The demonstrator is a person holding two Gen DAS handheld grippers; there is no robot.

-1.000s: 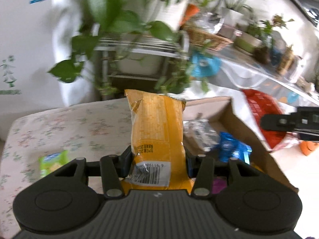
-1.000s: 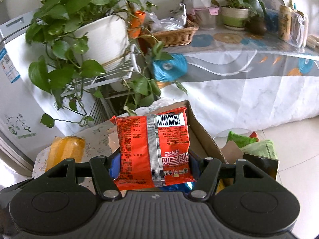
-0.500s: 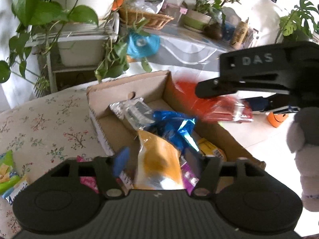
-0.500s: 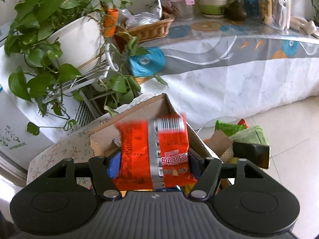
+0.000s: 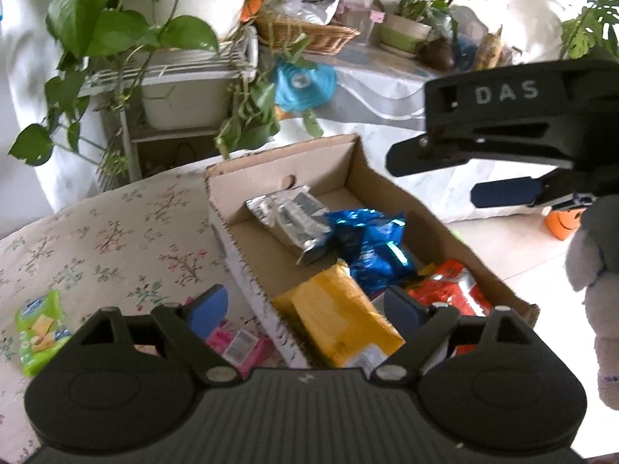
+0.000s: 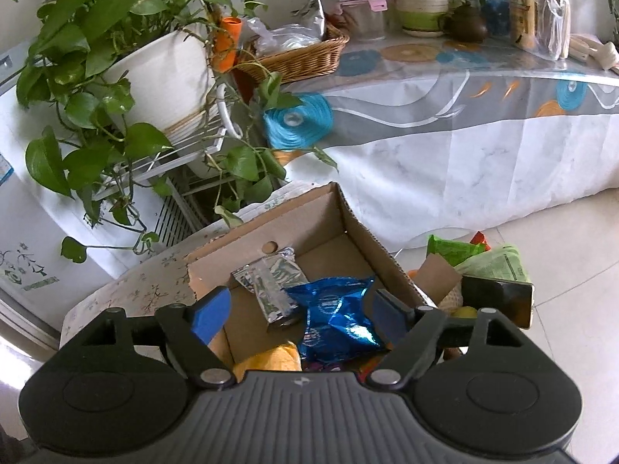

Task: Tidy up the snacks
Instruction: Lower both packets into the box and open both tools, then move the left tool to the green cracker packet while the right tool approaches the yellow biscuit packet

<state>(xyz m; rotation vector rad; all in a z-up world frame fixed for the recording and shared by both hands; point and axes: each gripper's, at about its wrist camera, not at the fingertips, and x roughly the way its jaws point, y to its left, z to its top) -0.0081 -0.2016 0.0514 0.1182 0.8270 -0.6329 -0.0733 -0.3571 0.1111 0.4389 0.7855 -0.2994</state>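
A cardboard box [image 5: 247, 282] on the flowered table holds a silver packet [image 5: 290, 220], a blue packet [image 5: 371, 243], a yellow packet [image 5: 340, 321] and a red packet [image 5: 445, 290]. My left gripper [image 5: 305, 305] is open and empty above the box's near left wall. My right gripper [image 6: 298, 313] is open and empty above the box [image 6: 359, 228]; it also shows in the left wrist view [image 5: 464, 178], right of the box. The silver packet [image 6: 271, 282], blue packet [image 6: 336, 317] and yellow packet [image 6: 271, 359] show in the right wrist view.
A green snack packet [image 5: 38, 328] and a pink packet [image 5: 236, 344] lie on the table left of the box. Potted plants on a white rack [image 5: 174, 77] stand behind. A long covered table [image 6: 464, 108] with a wicker basket [image 6: 301, 58] lies beyond. Bags [image 6: 483, 259] sit on the floor.
Both grippers opened. The yellow packet dropped from my left gripper into the box, and the red packet dropped from my right gripper into it. The left gripper moved over the box.
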